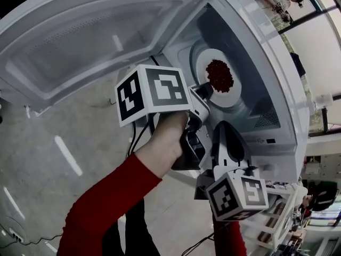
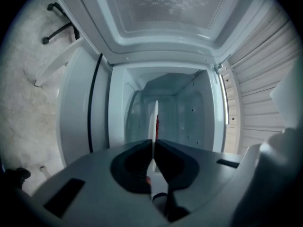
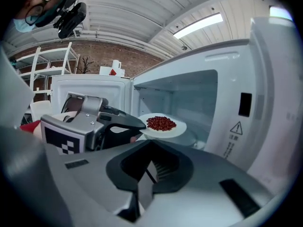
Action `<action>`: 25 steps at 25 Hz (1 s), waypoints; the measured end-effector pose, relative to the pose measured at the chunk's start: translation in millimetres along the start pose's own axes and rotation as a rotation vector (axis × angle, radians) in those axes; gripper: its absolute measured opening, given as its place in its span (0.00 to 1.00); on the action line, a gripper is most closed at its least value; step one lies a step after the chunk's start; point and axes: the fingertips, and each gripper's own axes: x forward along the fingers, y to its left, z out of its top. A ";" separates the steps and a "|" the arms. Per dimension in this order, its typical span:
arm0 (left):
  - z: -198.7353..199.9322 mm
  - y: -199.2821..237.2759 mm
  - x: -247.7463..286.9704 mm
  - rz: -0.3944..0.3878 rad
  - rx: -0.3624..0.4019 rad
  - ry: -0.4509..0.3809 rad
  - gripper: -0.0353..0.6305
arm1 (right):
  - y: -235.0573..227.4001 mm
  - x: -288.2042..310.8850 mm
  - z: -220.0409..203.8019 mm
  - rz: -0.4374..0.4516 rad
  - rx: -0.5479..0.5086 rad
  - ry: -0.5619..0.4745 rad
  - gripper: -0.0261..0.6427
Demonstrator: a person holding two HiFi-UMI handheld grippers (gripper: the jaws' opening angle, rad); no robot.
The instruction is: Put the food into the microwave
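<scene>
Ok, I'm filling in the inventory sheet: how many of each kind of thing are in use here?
Grippers: 2, the left gripper shut on the plate's edge, and the right gripper
Plate: 1
Red food, one heap: 1
Microwave: 1
Total: 5

Plate at the microwave
We see our left gripper clamped on the white plate, edge-on, red food showing, facing the microwave's open cavity.

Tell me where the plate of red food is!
The plate is inside the open microwave, upper right in the head view, held by the left claw.
</scene>
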 end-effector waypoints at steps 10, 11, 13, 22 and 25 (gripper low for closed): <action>9.8 -1.5 33.2 0.047 0.053 0.036 0.09 | -6.5 20.2 11.1 -0.020 0.011 0.017 0.06; 9.5 -0.8 35.0 0.049 0.052 0.040 0.09 | -7.4 22.0 13.1 -0.022 0.015 0.016 0.06; 9.6 0.7 38.4 0.054 0.047 0.046 0.09 | -8.7 25.1 17.4 -0.026 0.021 0.014 0.06; 15.2 7.1 51.4 0.088 0.034 0.071 0.09 | -16.3 32.3 17.9 -0.045 0.055 0.029 0.06; 16.5 5.6 55.6 0.086 0.006 0.090 0.09 | -19.8 32.0 19.4 -0.058 0.049 0.032 0.06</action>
